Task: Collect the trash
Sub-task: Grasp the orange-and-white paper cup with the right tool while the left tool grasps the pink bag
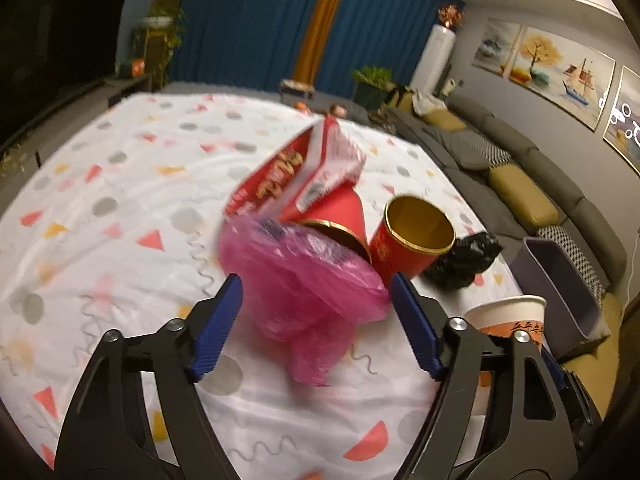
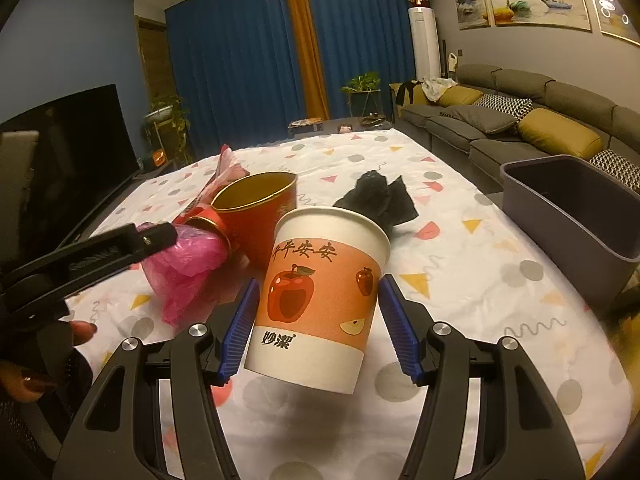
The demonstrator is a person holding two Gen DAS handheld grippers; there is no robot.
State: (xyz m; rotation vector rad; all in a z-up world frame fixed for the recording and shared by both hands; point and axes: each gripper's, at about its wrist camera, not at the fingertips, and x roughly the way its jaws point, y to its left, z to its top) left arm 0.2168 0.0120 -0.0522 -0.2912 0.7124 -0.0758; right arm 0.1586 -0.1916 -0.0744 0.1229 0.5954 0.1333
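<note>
The right claw (image 2: pixel 316 328) grips a paper cup (image 2: pixel 320 300) printed with apples, lifted and tilted above the patterned counter (image 2: pixel 500 300). The left claw (image 1: pixel 316 320) stands open around a crumpled pink plastic bag (image 1: pixel 304 292) stuffed in a fallen red cup (image 1: pixel 340 236). Nearby are another red cup (image 1: pixel 412 244), a black bag (image 2: pixel 376 196) and a grey bin (image 2: pixel 576 208).

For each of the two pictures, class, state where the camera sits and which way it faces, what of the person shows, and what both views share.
Left wrist: on the left gripper, facing forward and down at the crumpled pink plastic bag between its fingers.
Right wrist: on the right gripper, facing the white apple-print paper cup lifted between its fingers; a hand shows at left.
Shared: pink bag, red gold-rimmed paper cup, grey bin.
</note>
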